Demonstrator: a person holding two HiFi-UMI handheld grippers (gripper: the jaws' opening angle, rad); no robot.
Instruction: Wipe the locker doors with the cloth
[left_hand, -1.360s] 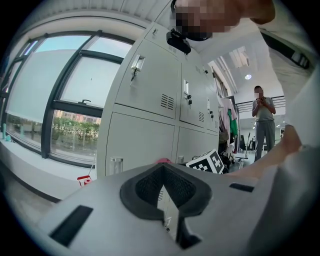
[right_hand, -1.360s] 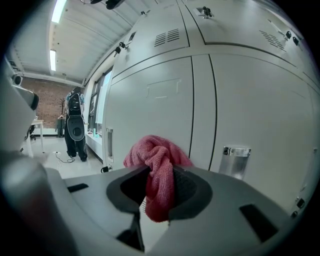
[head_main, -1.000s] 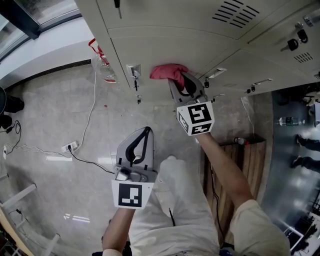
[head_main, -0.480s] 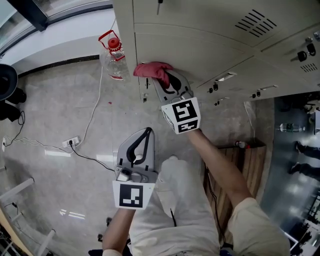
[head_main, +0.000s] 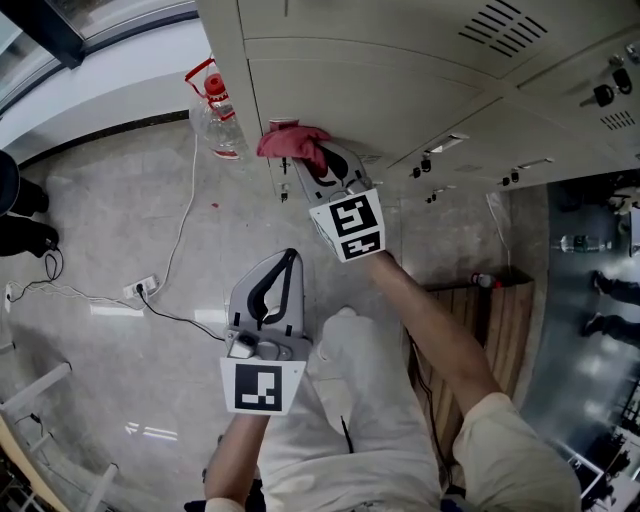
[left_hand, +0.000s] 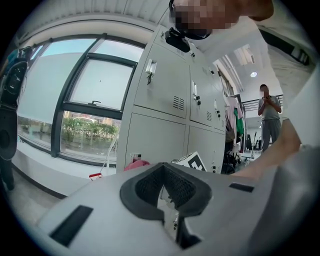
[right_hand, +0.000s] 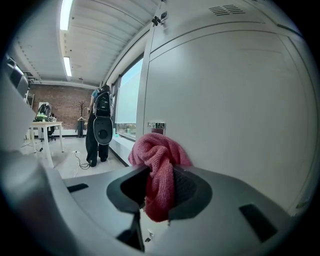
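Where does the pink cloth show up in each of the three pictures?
Head view: the pink cloth is upper centre, at the tip of the right gripper, against the locker door.
Left gripper view: only a small bit of it shows, low and left of centre, near the foot of the door.
Right gripper view: dead centre, pinched between the jaws.
Shared landmark: the grey locker door.

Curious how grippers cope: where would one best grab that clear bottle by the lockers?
Probably by the red handle at its neck, coming from above: the bottle stands upright beside the lockers, and its body looks wide for the jaws.
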